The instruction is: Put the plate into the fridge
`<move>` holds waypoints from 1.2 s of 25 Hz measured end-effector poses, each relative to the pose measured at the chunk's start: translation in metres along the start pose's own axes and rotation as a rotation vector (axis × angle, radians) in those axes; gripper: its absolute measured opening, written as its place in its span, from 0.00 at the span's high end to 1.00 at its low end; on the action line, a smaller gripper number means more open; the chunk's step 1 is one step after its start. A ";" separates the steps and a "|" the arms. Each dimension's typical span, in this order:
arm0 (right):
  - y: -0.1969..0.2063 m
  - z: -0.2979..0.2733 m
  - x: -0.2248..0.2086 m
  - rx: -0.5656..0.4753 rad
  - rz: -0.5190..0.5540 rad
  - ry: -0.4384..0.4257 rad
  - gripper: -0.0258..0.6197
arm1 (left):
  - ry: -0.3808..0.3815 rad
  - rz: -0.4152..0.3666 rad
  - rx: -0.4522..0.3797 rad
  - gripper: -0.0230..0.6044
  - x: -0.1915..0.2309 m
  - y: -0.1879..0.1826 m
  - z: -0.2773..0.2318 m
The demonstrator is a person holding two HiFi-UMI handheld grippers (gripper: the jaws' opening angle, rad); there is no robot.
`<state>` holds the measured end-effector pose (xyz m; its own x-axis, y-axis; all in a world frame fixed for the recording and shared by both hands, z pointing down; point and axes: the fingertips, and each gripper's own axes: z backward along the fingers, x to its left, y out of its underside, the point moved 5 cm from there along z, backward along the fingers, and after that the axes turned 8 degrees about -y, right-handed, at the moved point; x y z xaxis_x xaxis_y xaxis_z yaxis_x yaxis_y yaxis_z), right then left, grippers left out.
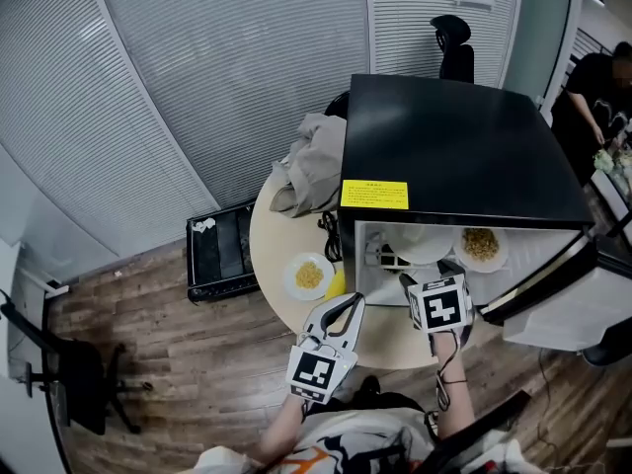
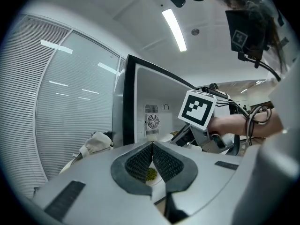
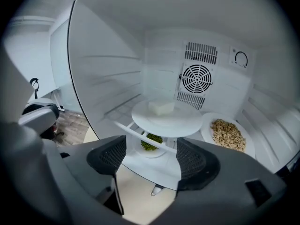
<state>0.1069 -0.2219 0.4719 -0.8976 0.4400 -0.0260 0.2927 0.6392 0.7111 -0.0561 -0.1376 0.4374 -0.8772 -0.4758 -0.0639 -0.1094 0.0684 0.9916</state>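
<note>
A black mini fridge [image 1: 454, 146] stands on a round table [image 1: 281, 230] with its door [image 1: 553, 276] swung open to the right. On its upper shelf sit a white plate with a white block [image 3: 166, 115] and a plate of brown grains [image 3: 228, 134]. Below them is a small plate of green food [image 3: 151, 143]. A plate of yellow food [image 1: 309, 276] rests on the table left of the fridge. My right gripper [image 1: 427, 273] [image 3: 151, 156] is open and empty at the fridge mouth, just in front of the white plate. My left gripper [image 1: 354, 302] [image 2: 152, 145] is shut on nothing, beside the fridge front.
A yellow object [image 1: 336, 284] lies by the table plate. Crumpled cloth [image 1: 311, 161] lies at the table's back. On the floor are a black bin [image 1: 222, 250] and an office chair [image 1: 74, 373]. A person [image 1: 592, 97] stands at far right.
</note>
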 end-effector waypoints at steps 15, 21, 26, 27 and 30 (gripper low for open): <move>0.016 0.024 0.008 -0.114 -0.178 0.007 0.88 | 0.048 0.000 -0.014 0.95 0.004 -0.001 0.015; 0.021 0.036 0.029 -0.192 -0.236 -0.075 0.91 | 0.075 0.000 -0.023 0.95 0.005 -0.003 0.028; 0.026 0.046 0.051 -0.248 -0.277 -0.141 0.92 | 0.092 -0.010 -0.029 0.95 0.007 -0.003 0.044; 0.027 0.048 0.056 -0.253 -0.283 -0.150 0.92 | 0.093 -0.002 -0.031 0.95 0.007 -0.003 0.048; 0.029 0.057 0.072 -0.275 -0.291 -0.171 0.92 | 0.099 -0.002 -0.033 0.95 0.009 -0.002 0.061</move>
<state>0.0691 -0.1356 0.4506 -0.8554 0.3791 -0.3529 -0.0841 0.5706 0.8169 -0.0925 -0.0887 0.4279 -0.8262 -0.5606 -0.0559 -0.0938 0.0391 0.9948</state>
